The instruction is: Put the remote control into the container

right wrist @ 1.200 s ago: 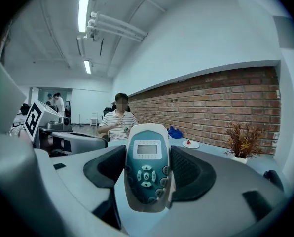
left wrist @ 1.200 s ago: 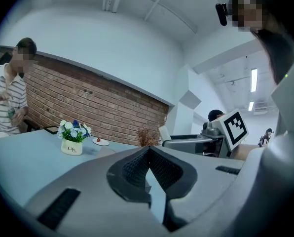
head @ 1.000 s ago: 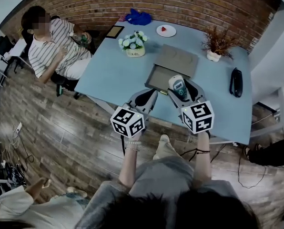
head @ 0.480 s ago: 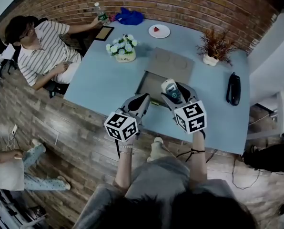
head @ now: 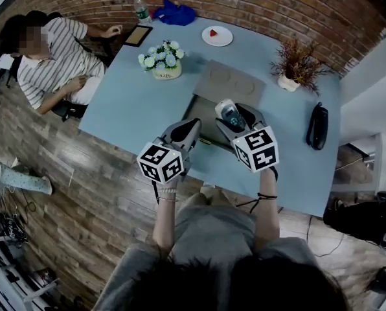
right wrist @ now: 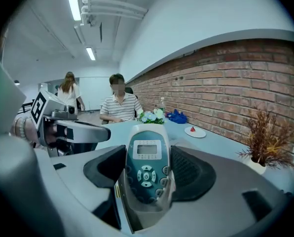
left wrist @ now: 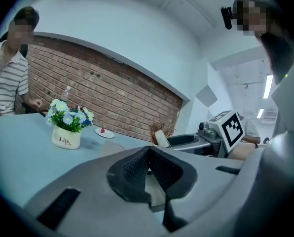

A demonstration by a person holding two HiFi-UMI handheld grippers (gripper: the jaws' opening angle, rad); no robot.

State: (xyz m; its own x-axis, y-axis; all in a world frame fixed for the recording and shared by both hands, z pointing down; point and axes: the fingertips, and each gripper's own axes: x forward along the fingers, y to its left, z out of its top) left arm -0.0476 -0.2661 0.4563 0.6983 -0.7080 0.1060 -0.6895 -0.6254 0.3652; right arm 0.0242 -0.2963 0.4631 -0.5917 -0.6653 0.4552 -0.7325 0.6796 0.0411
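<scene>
R gripper [right wrist: 148, 164] clamps white-teal plastic remote [head: 228, 113] near grey flat open box [head: 204, 109]; L gripper [left wrist: 148, 169] jaws together, empty. Risk: early release, remote hits rim.

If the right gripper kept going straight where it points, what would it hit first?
Probably the white pot of blue and white flowers, in line past the teal-faced remote control it grips; height is unclear.

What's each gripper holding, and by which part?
Right gripper clamps the remote control by its side edges at the keypad end. Left gripper shut, empty.
</scene>
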